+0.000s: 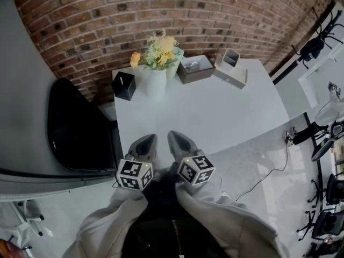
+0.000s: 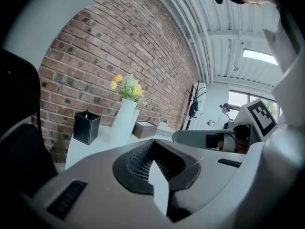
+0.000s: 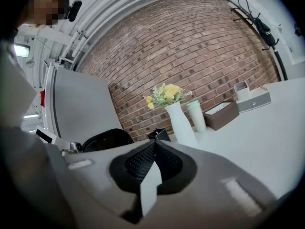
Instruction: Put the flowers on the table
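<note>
At the white table's near edge, left gripper and right gripper were closed, empty; yellow flowers stood in a vase.

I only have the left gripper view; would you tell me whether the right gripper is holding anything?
Observer: No, the right gripper is shut, with nothing between its jaws.
Operator: Thank you. Where are we relative to the flowers?
Observer: In the head view, it and the left gripper hang at the near edge of the table; the flowers sit in a white vase at the far edge, by the brick wall.
Operator: Is anything next to the vase?
Observer: A pale green cup stands just beside it.
</note>
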`<state>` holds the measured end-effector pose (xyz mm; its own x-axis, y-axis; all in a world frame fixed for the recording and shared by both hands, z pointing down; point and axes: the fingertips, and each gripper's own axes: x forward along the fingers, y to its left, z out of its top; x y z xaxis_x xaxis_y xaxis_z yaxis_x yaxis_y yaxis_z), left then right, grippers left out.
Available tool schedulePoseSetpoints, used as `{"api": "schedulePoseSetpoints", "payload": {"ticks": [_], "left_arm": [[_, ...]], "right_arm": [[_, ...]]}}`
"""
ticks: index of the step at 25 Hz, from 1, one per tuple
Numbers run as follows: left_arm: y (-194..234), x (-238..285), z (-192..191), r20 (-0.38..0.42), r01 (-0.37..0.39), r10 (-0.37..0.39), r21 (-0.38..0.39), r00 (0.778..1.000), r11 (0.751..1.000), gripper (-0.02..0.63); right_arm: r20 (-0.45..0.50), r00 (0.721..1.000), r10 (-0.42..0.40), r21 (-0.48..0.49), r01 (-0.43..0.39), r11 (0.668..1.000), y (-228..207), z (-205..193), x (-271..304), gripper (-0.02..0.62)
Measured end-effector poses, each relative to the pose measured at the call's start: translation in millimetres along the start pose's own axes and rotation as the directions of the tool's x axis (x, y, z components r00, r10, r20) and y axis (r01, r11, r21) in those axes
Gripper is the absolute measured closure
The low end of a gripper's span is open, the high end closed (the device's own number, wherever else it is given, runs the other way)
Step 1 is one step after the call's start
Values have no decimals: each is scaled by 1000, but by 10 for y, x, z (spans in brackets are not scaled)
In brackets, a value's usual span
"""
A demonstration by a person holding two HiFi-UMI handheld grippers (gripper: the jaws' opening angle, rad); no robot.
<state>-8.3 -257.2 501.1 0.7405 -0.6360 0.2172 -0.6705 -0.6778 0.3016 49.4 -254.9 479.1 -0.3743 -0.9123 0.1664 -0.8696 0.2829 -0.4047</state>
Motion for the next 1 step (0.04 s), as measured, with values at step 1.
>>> {"api": "schedulePoseSetpoints", "payload": {"ticks": [1], "left_arm": [[19, -1, 8, 1, -1, 1, 1, 1000, 1000, 603]], "right_arm": [[-3, 1000, 0, 0, 0, 1000, 8, -6, 16, 597]]}}
